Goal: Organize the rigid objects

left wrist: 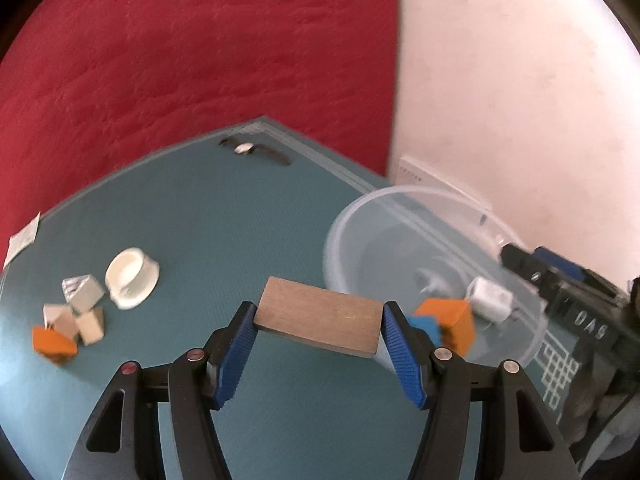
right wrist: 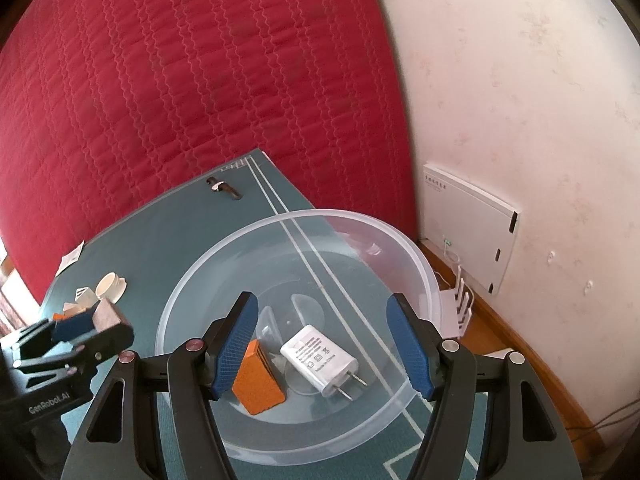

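Note:
My left gripper [left wrist: 318,322] is shut on a flat wooden block [left wrist: 320,316] and holds it above the teal mat, just left of the clear plastic bowl [left wrist: 344,232]. It also shows at the left of the right wrist view [right wrist: 86,322]. My right gripper [right wrist: 318,336] is open and empty above the bowl [right wrist: 400,240]. In the bowl lie an orange block [right wrist: 258,384] and a white charger plug [right wrist: 316,356]. On the mat at the left sit several small wooden and orange blocks [left wrist: 70,320] and a white cap [left wrist: 132,276].
A dark clip-like item [left wrist: 256,150] lies at the mat's far corner. A red quilted bed [right wrist: 200,80] rises behind the mat. A white wall with a white router box [right wrist: 468,224] is on the right. A paper slip [left wrist: 22,240] lies at the mat's left edge.

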A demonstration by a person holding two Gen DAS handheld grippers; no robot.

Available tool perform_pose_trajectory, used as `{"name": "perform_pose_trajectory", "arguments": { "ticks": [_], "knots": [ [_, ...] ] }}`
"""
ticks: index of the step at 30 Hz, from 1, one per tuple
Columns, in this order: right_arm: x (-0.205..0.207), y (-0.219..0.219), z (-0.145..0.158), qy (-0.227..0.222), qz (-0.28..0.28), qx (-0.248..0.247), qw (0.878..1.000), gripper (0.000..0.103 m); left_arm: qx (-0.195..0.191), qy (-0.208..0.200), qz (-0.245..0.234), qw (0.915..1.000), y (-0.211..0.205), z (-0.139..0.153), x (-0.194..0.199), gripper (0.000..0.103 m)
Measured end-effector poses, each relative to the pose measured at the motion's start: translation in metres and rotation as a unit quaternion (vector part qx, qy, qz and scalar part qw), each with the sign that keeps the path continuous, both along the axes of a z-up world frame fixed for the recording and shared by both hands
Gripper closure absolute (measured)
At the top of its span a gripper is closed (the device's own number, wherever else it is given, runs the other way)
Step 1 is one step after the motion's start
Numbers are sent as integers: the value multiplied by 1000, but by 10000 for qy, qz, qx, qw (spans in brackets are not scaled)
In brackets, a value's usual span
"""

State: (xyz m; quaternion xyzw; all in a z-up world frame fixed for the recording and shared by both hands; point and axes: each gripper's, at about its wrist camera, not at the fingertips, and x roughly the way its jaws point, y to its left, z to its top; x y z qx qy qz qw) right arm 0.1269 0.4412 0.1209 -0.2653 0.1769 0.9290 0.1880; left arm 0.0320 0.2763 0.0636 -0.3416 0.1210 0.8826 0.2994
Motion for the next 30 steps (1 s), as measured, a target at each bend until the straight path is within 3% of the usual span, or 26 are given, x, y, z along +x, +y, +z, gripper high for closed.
{"name": "perform_pose_trajectory", "arguments": {
  "ticks": [6,17,19,21,22,30],
  "knots": [
    [-1,1,0,6,-5,-12,10000,35,-14,185,-235,9996,24,5,0,37],
    [-2,2,-1,47,-48,16,10000,35,-7,175,-417,9990,46,5,-9,36],
    [-2,2,0,53,-58,24,10000,35,23,146,-359,9992,45,5,-11,31],
    [-1,4,0,72,-115,23,9999,35,70,131,-188,9997,40,7,-15,12],
    [-1,6,-1,79,-147,9,9999,35,119,122,-151,9997,38,7,-15,8],
    [-1,7,-1,53,-188,11,9998,31,119,153,126,9997,25,6,-20,3]
  ]
}}
